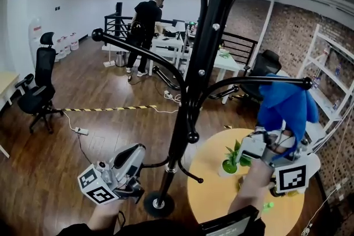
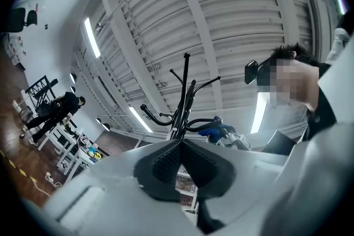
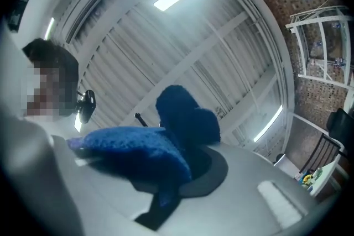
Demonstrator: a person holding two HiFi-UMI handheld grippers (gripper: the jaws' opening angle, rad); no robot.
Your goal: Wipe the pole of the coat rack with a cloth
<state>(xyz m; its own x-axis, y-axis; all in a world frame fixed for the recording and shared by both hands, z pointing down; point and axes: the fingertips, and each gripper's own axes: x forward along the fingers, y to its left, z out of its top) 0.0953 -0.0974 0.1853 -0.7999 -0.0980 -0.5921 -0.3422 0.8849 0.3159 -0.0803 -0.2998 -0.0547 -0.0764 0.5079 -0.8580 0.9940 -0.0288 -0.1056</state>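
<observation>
The black coat rack pole (image 1: 188,96) rises from its round base (image 1: 159,204) through the middle of the head view, with curved hooks branching off. My right gripper (image 1: 275,138) is right of the pole, shut on a fluffy blue cloth (image 1: 287,105) that sticks up beside a hook arm. In the right gripper view the cloth (image 3: 166,141) fills the jaws of the right gripper (image 3: 171,149). My left gripper (image 1: 137,153) hangs low, left of the pole and near the base, shut and empty. The left gripper (image 2: 180,142) points up at the rack (image 2: 182,102).
A round yellow table (image 1: 221,202) with a small green plant (image 1: 229,163) stands just right of the base, under my right gripper. A black office chair (image 1: 38,91) is far left. A person (image 1: 142,30) stands by desks at the back. Shelving (image 1: 332,63) lines the brick wall.
</observation>
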